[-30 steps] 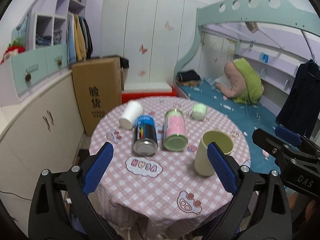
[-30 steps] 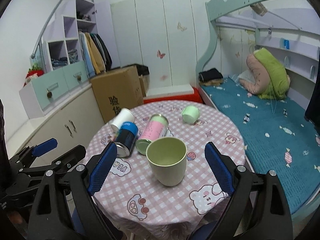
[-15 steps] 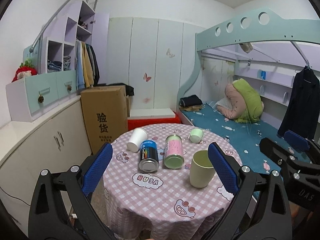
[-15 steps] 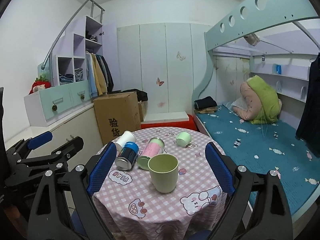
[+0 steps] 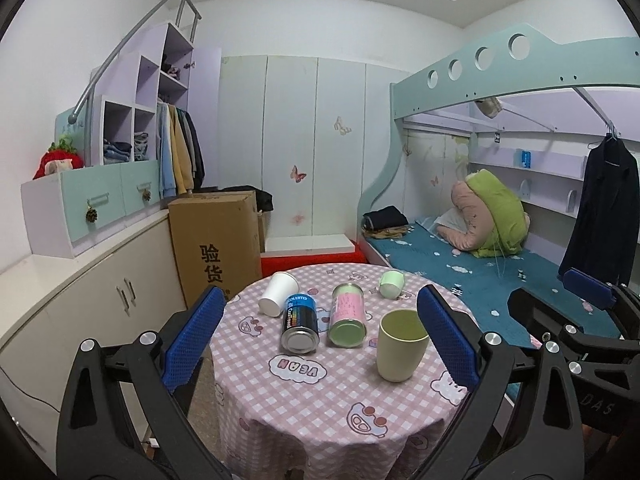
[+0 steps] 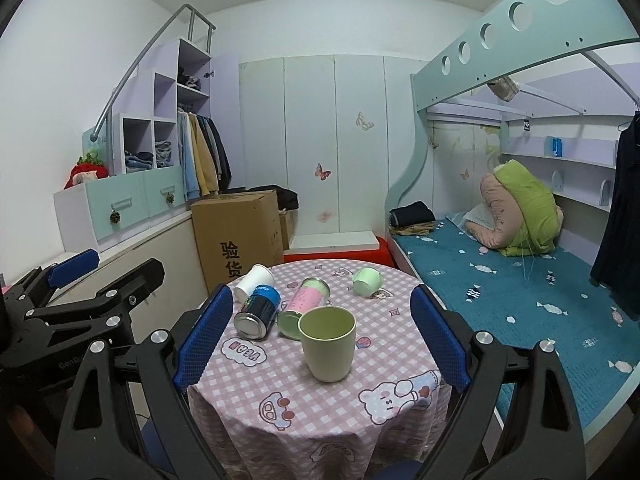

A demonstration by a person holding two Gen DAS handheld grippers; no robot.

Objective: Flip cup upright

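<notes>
A pale green cup (image 5: pixel 401 344) (image 6: pixel 327 344) stands upright on the round table with the pink checked cloth (image 5: pixel 320 396) (image 6: pixel 320 396). A white paper cup (image 5: pixel 277 299) (image 6: pixel 253 282) and a small green cup (image 5: pixel 391 283) (image 6: pixel 367 281) lie on their sides at the far side of the table. My left gripper (image 5: pixel 320 344) is open and empty, held back from the table's near edge. My right gripper (image 6: pixel 320 344) is open and empty too, also back from the table. Each gripper shows at the edge of the other's view.
A blue can (image 5: pixel 300 323) (image 6: pixel 257 310) and a pink can (image 5: pixel 347 315) (image 6: pixel 305 307) lie on their sides mid-table. A cardboard box (image 5: pixel 214 246) stands behind the table on the left beside white cabinets (image 5: pixel 100 304). A bunk bed (image 5: pixel 480 272) fills the right.
Both grippers have pulled back and up from the table, so the table and cups look smaller and farther. Both stay open. The pale green cup stands where it was.
</notes>
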